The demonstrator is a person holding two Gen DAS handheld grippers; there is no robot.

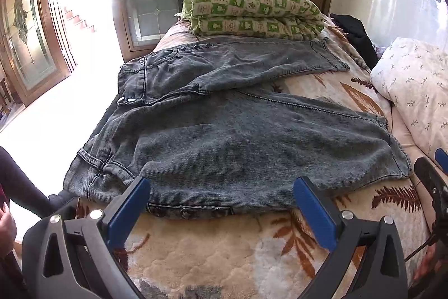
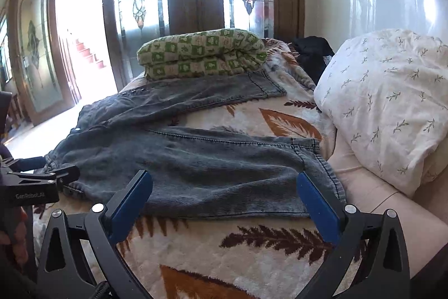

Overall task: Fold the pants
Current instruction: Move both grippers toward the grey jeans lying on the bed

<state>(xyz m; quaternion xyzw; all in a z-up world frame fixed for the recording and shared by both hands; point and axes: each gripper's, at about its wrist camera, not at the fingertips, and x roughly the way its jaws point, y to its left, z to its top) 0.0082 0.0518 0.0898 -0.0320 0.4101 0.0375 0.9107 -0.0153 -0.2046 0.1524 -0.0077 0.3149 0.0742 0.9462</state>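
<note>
- Left wrist view: the left claw [image 1: 221,188] stood wide apart and held nothing, its blue fingers [image 1: 130,203] just above the near edge of the grey pants [image 1: 224,136]. The pants lay spread flat on the leaf-patterned blanket [image 1: 224,248] of the bed, legs running toward a floral pillow [image 1: 414,83]. A folded green checked quilt [image 1: 252,14] sat beyond them.
- Right wrist view: the right claw [image 2: 224,184] was likewise wide and empty, poised over the near leg's hem [image 2: 322,167]. The left claw [image 2: 53,173] showed at the left edge, by the waistband.

Far trouser leg's edge under the green quilt [image 1: 252,16]; black garment [image 1: 355,32] partly behind the pillow [image 1: 414,86].
</note>
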